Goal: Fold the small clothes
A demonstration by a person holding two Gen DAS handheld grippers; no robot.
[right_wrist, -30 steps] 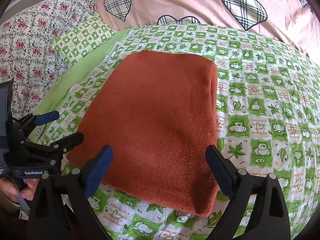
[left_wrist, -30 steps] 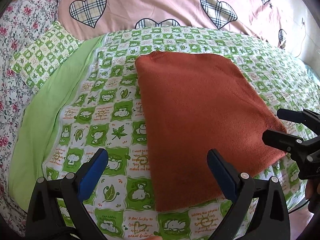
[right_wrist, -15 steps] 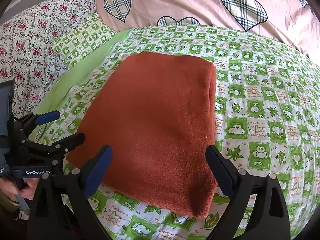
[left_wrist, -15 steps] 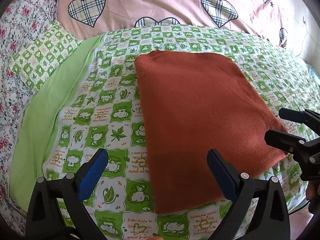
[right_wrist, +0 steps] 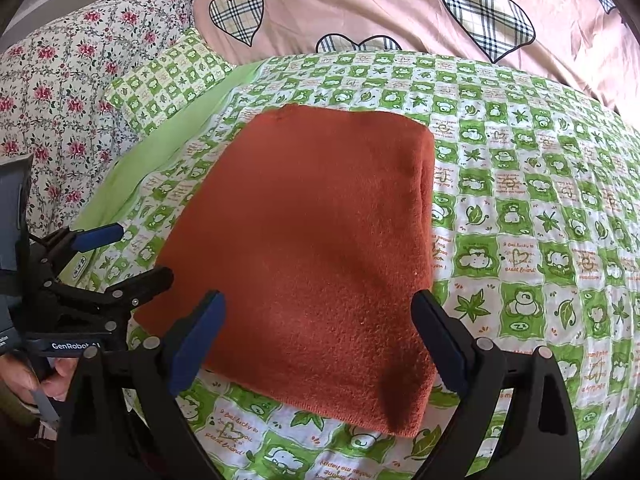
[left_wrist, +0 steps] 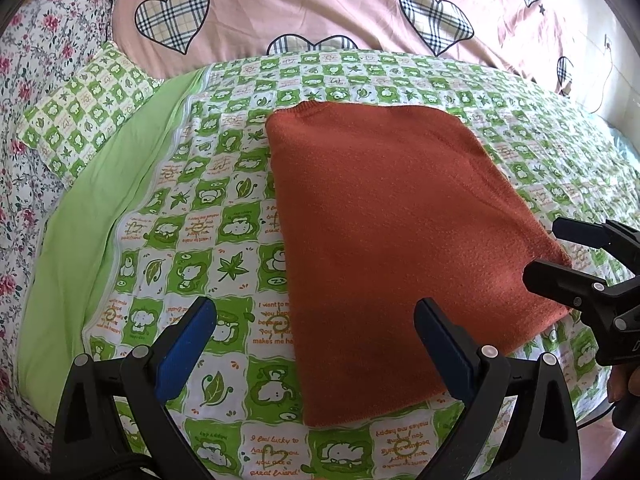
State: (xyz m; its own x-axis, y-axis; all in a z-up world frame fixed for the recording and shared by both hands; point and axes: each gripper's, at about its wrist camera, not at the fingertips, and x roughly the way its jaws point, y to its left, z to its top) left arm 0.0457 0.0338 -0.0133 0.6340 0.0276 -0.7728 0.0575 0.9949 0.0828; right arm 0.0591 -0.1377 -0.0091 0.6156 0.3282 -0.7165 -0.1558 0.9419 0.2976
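Both your left claw [left_wrist: 316,344] and right claw [right_wrist: 318,336] are wide and hold nothing. The folded rust-red knit garment [left_wrist: 396,240] lies flat on the green bedsheet [left_wrist: 192,240]. If you pinch only its top layer, the fold can open.

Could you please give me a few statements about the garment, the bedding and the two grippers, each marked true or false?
1. The rust-orange garment lies folded flat on the green checked sheet. True.
2. The left gripper is clamped on the garment. False: it is open and holds nothing.
3. The right gripper is open. True.
4. The pink cover bears striped stars. False: it bears plaid hearts.
5. A floral cloth lies left of the sheet. True.
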